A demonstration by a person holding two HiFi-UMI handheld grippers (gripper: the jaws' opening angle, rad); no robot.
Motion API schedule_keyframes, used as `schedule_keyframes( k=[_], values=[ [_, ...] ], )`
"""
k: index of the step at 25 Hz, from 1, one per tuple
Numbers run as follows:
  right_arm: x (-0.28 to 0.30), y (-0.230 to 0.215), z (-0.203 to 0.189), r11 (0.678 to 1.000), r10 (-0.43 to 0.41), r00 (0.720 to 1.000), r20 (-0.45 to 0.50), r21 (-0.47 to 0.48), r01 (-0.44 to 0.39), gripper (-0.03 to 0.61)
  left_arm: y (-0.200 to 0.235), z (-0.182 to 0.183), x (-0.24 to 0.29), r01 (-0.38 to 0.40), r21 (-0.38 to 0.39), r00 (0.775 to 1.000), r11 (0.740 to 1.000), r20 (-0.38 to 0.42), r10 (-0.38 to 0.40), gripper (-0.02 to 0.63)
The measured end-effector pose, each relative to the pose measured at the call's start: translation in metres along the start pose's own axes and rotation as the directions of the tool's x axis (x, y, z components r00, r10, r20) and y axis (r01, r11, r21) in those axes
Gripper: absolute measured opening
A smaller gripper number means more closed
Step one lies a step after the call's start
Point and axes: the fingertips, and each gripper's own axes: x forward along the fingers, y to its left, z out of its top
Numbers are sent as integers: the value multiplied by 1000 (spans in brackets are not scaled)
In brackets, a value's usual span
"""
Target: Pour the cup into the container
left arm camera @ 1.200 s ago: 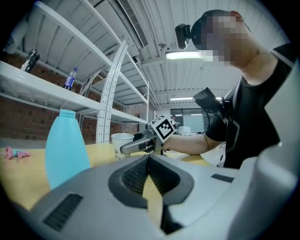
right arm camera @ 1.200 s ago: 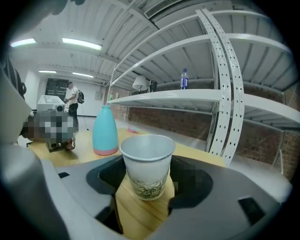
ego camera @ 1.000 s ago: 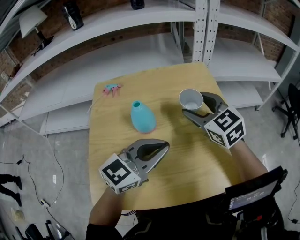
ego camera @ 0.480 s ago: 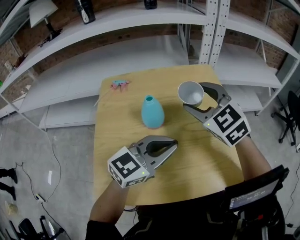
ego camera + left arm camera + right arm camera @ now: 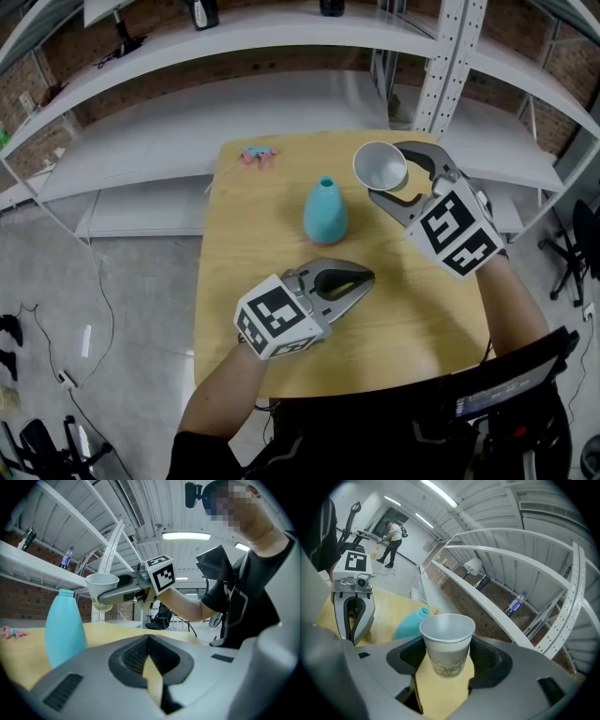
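Observation:
A white paper cup (image 5: 381, 167) hangs above the table's far right, and my right gripper (image 5: 382, 172) is shut on it, one jaw on each side. In the right gripper view the cup (image 5: 446, 644) stands upright between the jaws of that gripper (image 5: 446, 656), its mouth open. The teal vase-shaped container (image 5: 325, 212) stands upright at mid table, just left of the cup and lower; it also shows beyond the cup (image 5: 411, 624). My left gripper (image 5: 366, 277) lies near the table's front, shut and holding nothing, pointing toward the container (image 5: 64, 629).
The round-cornered wooden table (image 5: 253, 253) carries a small pink and teal object (image 5: 256, 154) at its far left corner. White metal shelves (image 5: 281, 37) with a post (image 5: 448, 56) stand behind the table. Grey floor lies to the left.
My right gripper has lifted the cup and carried it nearer the teal container, rolling a little. The left gripper has stayed about where it was.

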Motion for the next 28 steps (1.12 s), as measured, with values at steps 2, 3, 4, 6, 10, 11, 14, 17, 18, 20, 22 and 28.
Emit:
schedule_keyframes(
  k=[2, 3, 4, 6, 10, 11, 14, 17, 18, 20, 22, 28],
  values=[
    [4, 2, 6, 999, 3, 1000, -11, -35, -3, 295, -1, 0, 0, 0, 0, 1000, 1000, 1, 0, 2],
    [6, 3, 8, 999, 1, 1000, -19, -52, -2, 295, -1, 0, 0, 1, 0, 1000, 1000, 1, -1, 2],
    [8, 4, 9, 997, -2, 1000, -27, -71, 1, 295, -1, 0, 0, 2, -1, 1000, 1000, 1, -2, 2],
    [12, 5, 10, 994, -10, 999, -42, -108, 6, 295, -2, 0, 0, 4, 0, 1000, 1000, 1, -4, 2],
    [17, 8, 18, 986, -18, 998, -58, -164, 9, 295, -3, 0, -1, 6, -1, 1000, 1000, 1, -6, 2],
    [18, 7, 20, 984, -25, 998, -60, -179, 14, 295, -3, 1, -1, 7, -1, 1000, 1000, 1, -7, 2],
    [20, 6, 26, 974, -42, 997, -69, -225, 25, 295, -4, 1, -2, 9, -2, 1000, 1000, 1, -9, 2],
    [23, 7, 26, 962, -59, 994, -88, -271, 33, 295, -4, 0, -2, 10, -1, 1000, 1000, 1, -10, 2],
    [24, 7, 25, 958, -64, 993, -95, -285, 34, 295, -4, 0, -2, 10, -1, 1000, 1000, 1, -10, 2],
    [26, 8, 25, 952, -70, 992, -104, -306, 35, 295, -4, 0, -2, 11, 0, 1000, 1000, 2, -11, 2],
    [28, 9, 26, 945, -78, 991, -108, -325, 39, 295, -4, -1, -3, 10, 1, 1000, 1000, 3, -10, 2],
    [33, 10, 27, 920, -104, 986, -131, -389, 46, 295, -4, 0, -3, 9, -1, 1000, 1000, 4, -9, 2]
  ],
)
